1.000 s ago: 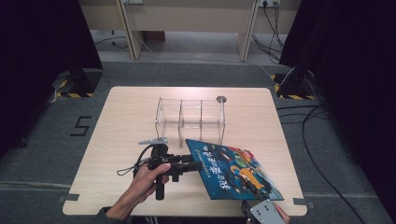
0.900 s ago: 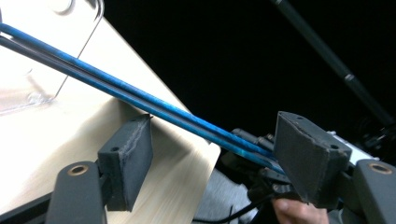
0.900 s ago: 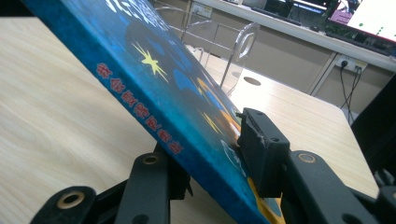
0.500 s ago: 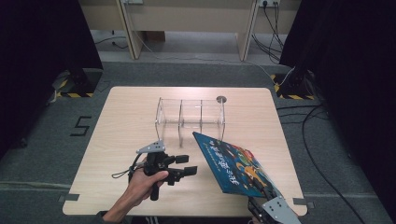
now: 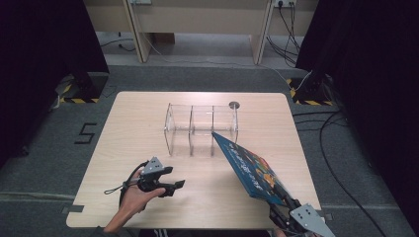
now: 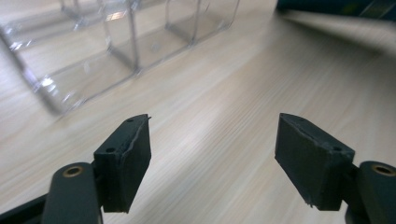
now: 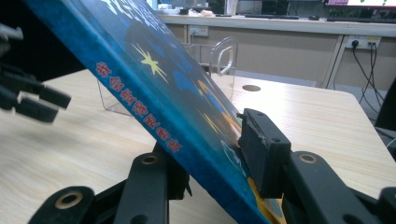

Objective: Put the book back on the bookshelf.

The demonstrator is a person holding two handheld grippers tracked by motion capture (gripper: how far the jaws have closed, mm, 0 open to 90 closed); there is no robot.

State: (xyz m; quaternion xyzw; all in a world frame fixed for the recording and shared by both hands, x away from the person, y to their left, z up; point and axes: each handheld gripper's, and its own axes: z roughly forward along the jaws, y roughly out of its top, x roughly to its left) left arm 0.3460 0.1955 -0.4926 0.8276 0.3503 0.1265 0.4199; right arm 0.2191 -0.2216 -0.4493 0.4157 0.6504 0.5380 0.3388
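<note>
A blue picture book (image 5: 249, 168) with a bright cover is lifted off the table and tilted, its far corner reaching toward the clear acrylic rack (image 5: 200, 127). My right gripper (image 5: 286, 213) is shut on the book's near edge at the table's front right; in the right gripper view the book (image 7: 154, 88) sits clamped between the two pads, and the right gripper (image 7: 212, 158) shows its jaws on either side of it. My left gripper (image 5: 173, 187) stands open over the front left of the table, with nothing between its fingers (image 6: 126, 158). The rack (image 6: 116, 42) lies ahead of it.
The rack has three compartments and stands mid-table. A small round grommet (image 5: 234, 104) sits in the tabletop behind it. Bare wood (image 5: 128, 128) lies to the rack's left and right. Cables run on the floor at the right.
The right gripper has lifted and tilted the book, swinging its far corner toward the rack. The left gripper has let go of the book and drawn back to the left, open.
</note>
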